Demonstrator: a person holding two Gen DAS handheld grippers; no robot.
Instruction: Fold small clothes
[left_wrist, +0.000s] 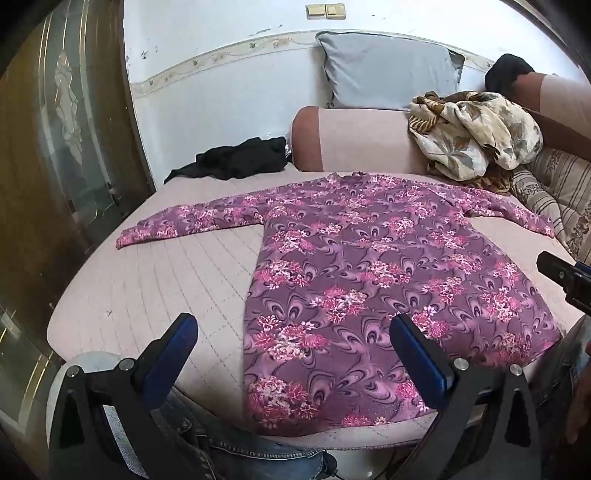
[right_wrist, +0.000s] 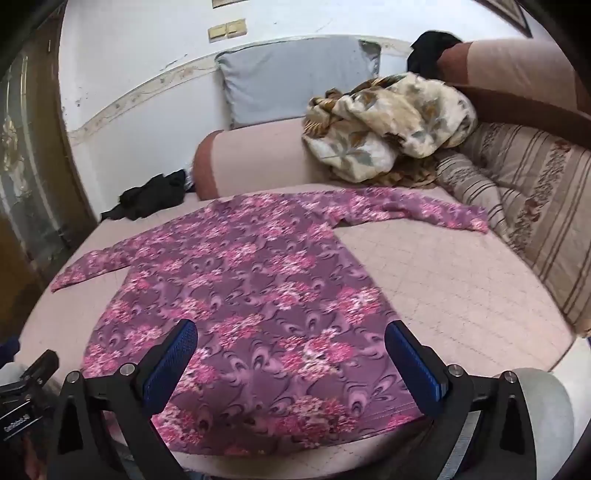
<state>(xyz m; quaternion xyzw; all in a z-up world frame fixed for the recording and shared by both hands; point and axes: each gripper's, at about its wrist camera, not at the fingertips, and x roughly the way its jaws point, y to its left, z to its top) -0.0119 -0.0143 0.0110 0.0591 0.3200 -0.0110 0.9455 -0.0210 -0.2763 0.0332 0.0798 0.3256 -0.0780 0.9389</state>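
Observation:
A purple long-sleeved top with pink flowers (left_wrist: 369, 280) lies flat and spread out on the pink quilted bed (left_wrist: 177, 280), both sleeves stretched sideways, hem toward me. It also shows in the right wrist view (right_wrist: 251, 280). My left gripper (left_wrist: 295, 332) is open and empty, held above the hem's left part near the bed's front edge. My right gripper (right_wrist: 291, 343) is open and empty, above the hem's right part. The right gripper's black body (left_wrist: 569, 280) shows at the right edge of the left wrist view.
A pink bolster (left_wrist: 354, 140) and a grey pillow (left_wrist: 388, 70) sit at the back. A crumpled beige floral blanket (left_wrist: 472, 136) lies back right, a black garment (left_wrist: 236, 158) back left. A striped cushion (right_wrist: 535, 206) lines the right side. A wooden glass door (left_wrist: 55, 166) stands left.

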